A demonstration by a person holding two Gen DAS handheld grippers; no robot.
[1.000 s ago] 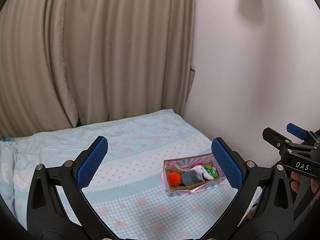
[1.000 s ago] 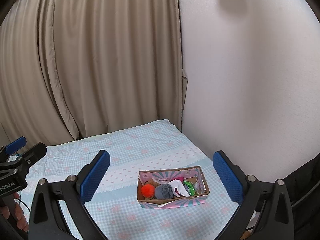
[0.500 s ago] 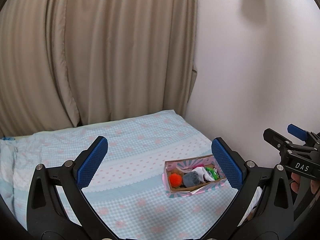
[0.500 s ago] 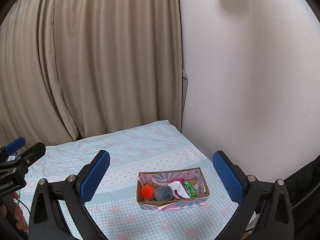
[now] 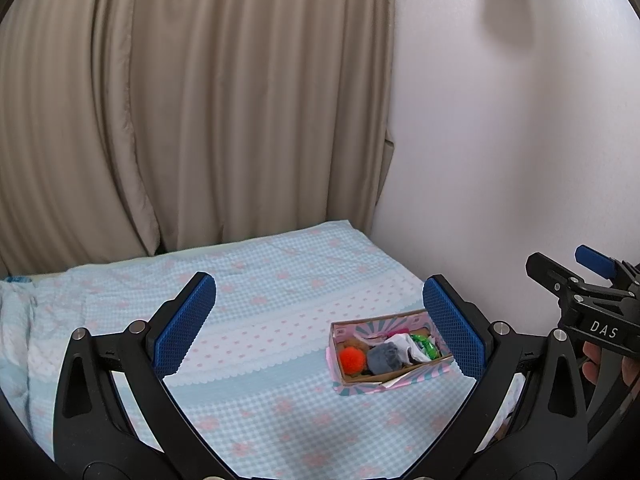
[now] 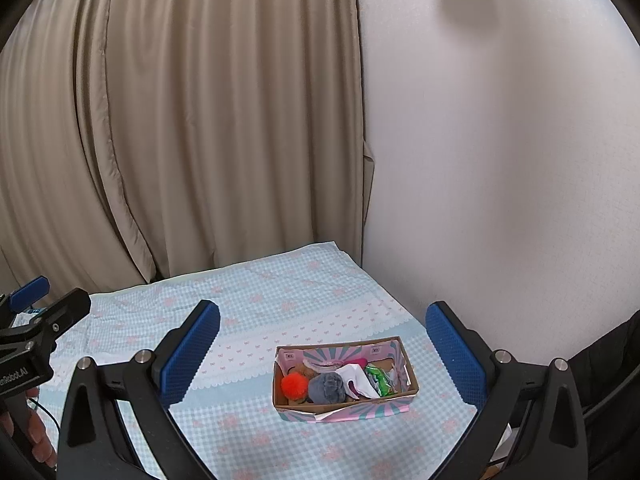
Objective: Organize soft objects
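Observation:
A small pink-and-teal cardboard box [image 5: 416, 376] [image 6: 360, 410] rests on the blue checked bedspread [image 5: 260, 340] [image 6: 280, 312]. Inside lie an orange pompom [image 5: 352, 359] [image 6: 294, 385], a grey soft piece [image 5: 385, 357] [image 6: 327, 388], white cloth [image 5: 405, 345] [image 6: 356, 378] and a green item [image 5: 426, 346] [image 6: 378, 378]. My left gripper [image 5: 319, 322] hangs open above the bed, the box near its right finger. My right gripper [image 6: 323, 350] is open too, with the box between and beyond its fingers. Neither holds anything.
Beige curtains [image 5: 192, 100] [image 6: 180, 120] hang behind the bed and a white wall [image 5: 500, 140] [image 6: 500, 140] borders its right side. The right gripper [image 5: 592, 300] shows at the left view's right edge; the left gripper [image 6: 36, 320] at the right view's left edge, each with a hand.
Both views have shifted only slightly; the box sits a touch lower and nearer in each. Both grippers stay open and empty.

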